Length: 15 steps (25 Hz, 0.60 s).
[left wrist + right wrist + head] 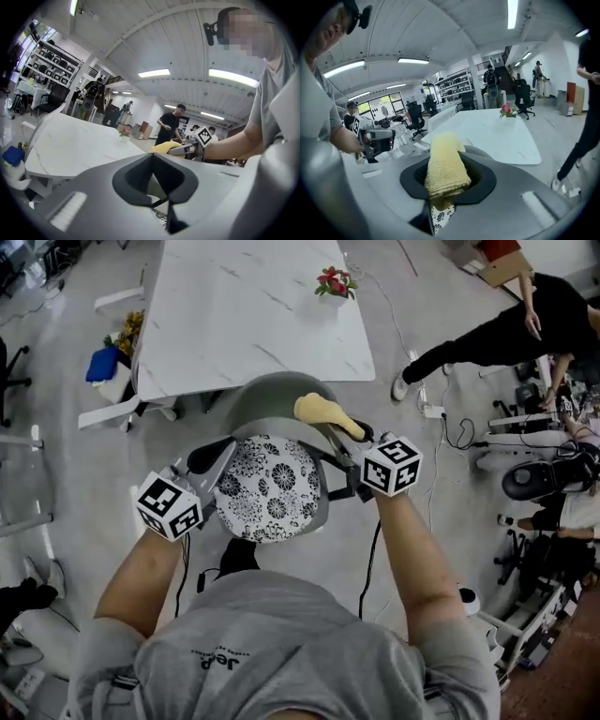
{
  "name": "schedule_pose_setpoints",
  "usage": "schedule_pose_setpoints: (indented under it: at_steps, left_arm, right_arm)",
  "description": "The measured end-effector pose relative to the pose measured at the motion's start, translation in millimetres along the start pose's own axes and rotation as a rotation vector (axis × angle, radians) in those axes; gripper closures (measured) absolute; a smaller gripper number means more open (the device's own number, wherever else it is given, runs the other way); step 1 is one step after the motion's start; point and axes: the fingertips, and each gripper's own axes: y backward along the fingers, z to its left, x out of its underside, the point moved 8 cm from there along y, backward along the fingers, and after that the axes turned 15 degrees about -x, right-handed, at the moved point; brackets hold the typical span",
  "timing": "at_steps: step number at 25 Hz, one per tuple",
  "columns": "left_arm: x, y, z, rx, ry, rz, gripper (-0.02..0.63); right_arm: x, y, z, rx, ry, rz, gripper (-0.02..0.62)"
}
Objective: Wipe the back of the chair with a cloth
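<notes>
A chair with a black-and-white patterned seat cushion [267, 488] stands in front of me, its grey back [272, 395] on the far side by the table. My right gripper [361, 434] [443, 187] is shut on a rolled yellow cloth [326, 412] [444, 166], which reaches over the right part of the chair back. My left gripper [208, 458] [157, 187] hovers at the chair's left side, jaws together with nothing between them. The cloth [165, 147] also shows in the left gripper view.
A white marble table [244, 315] with a small pot of flowers [335, 282] stands just beyond the chair. A person in black [506, 334] leans in at the upper right. A blue bag [103, 364] lies left of the table; equipment and cables [548, 474] fill the right.
</notes>
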Motion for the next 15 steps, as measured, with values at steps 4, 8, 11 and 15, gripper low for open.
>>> schedule_pose_setpoints:
  at_steps: [4, 8, 11, 15]
  left_arm:
    - [14.0, 0.4, 43.1, -0.053, 0.026, 0.009, 0.569]
    - [27.1, 0.1, 65.6, -0.071, 0.038, 0.018, 0.569]
    - [36.9, 0.2, 73.5, -0.073, 0.041, 0.029, 0.569]
    - [46.4, -0.8, 77.1, -0.07, 0.052, 0.042, 0.568]
  right_arm:
    - [13.0, -101.6, -19.7, -0.089, 0.01, 0.121, 0.525]
    - [29.9, -167.0, -29.6, -0.141, 0.025, 0.23, 0.525]
    - [39.0, -195.9, -36.2, -0.15, 0.024, 0.276, 0.525]
    - [43.7, -216.3, -46.2, -0.132, 0.0, 0.292, 0.525]
